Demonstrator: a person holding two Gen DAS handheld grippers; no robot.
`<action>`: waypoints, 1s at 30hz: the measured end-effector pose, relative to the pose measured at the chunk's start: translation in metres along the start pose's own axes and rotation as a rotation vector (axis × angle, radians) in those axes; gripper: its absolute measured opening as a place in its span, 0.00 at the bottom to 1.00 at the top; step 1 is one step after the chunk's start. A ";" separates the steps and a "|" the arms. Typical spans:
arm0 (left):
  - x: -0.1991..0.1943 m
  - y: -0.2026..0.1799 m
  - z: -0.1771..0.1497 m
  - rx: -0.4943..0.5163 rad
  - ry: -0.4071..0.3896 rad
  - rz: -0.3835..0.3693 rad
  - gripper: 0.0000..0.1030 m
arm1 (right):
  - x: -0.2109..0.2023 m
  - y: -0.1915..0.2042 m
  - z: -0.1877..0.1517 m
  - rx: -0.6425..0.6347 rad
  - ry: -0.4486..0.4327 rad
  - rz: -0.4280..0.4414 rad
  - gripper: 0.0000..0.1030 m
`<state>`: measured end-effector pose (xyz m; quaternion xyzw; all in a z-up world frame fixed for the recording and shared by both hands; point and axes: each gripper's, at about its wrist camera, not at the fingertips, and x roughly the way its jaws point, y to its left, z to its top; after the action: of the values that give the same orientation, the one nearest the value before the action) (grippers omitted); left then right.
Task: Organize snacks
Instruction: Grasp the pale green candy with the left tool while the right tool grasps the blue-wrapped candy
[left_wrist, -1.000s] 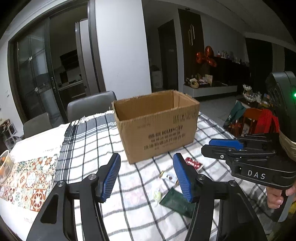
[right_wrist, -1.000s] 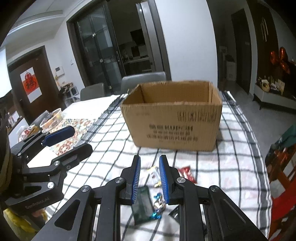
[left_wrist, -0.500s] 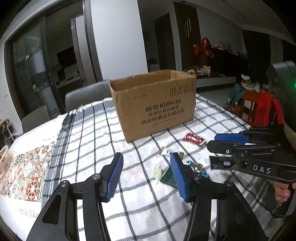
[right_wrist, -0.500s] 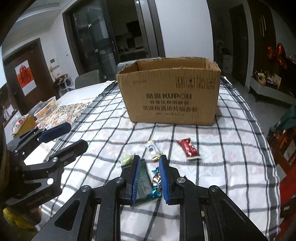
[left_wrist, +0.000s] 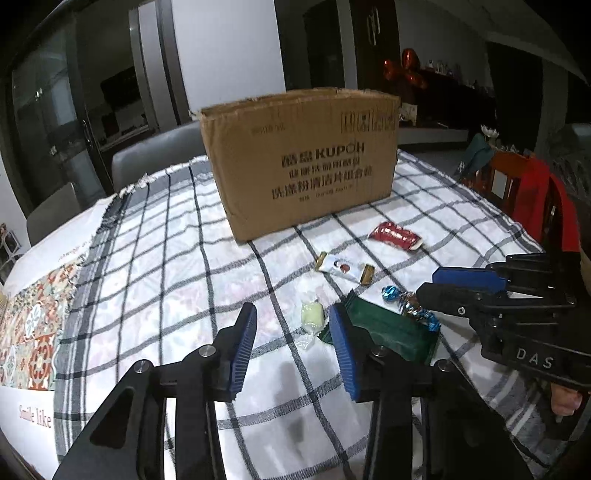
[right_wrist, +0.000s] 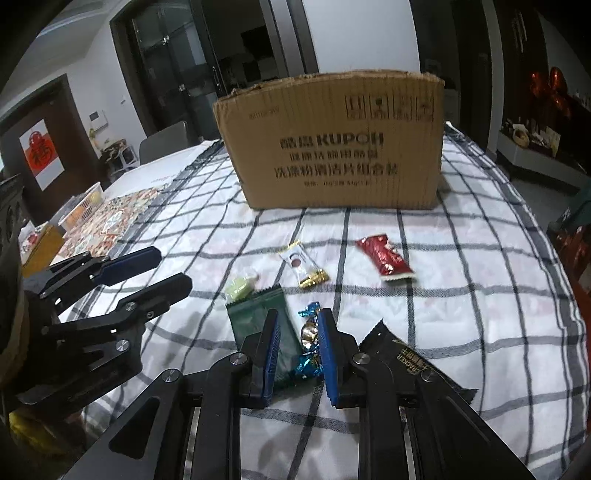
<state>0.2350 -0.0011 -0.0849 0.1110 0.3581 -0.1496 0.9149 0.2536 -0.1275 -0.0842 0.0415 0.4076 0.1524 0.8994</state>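
An open cardboard box (left_wrist: 303, 155) (right_wrist: 332, 144) stands on the checked tablecloth. Before it lie snacks: a red packet (right_wrist: 382, 256) (left_wrist: 395, 236), a white and gold packet (right_wrist: 303, 264) (left_wrist: 343, 267), a pale green candy (right_wrist: 240, 286) (left_wrist: 312, 317), a dark green packet (right_wrist: 258, 314) (left_wrist: 388, 332), a blue and gold foil candy (right_wrist: 308, 332) (left_wrist: 410, 306) and a black cracker packet (right_wrist: 406, 354). My right gripper (right_wrist: 297, 347) is open, low over the table, its jaws either side of the foil candy. My left gripper (left_wrist: 291, 343) is open and empty, just left of the green packet.
A patterned mat (left_wrist: 29, 325) lies on the table's left part, with a plastic basket (right_wrist: 83, 206) beyond it. Grey chairs (left_wrist: 159, 158) stand behind the table. A red chair (left_wrist: 524, 192) stands off the right edge.
Both grippers have come down and forward toward the snacks. The right gripper's jaws now straddle the foil candy. The box looms larger and its inside is hidden.
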 end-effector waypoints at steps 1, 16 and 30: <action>0.004 0.001 -0.001 -0.004 0.010 -0.004 0.37 | 0.003 0.000 0.000 -0.003 0.007 -0.004 0.21; 0.046 -0.003 0.002 -0.022 0.086 -0.048 0.30 | 0.017 -0.005 -0.004 -0.015 0.024 -0.028 0.22; 0.064 -0.004 0.004 -0.054 0.130 -0.065 0.23 | 0.028 -0.010 -0.006 -0.003 0.048 -0.003 0.22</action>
<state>0.2804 -0.0179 -0.1264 0.0842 0.4241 -0.1622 0.8870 0.2692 -0.1288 -0.1099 0.0358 0.4287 0.1526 0.8897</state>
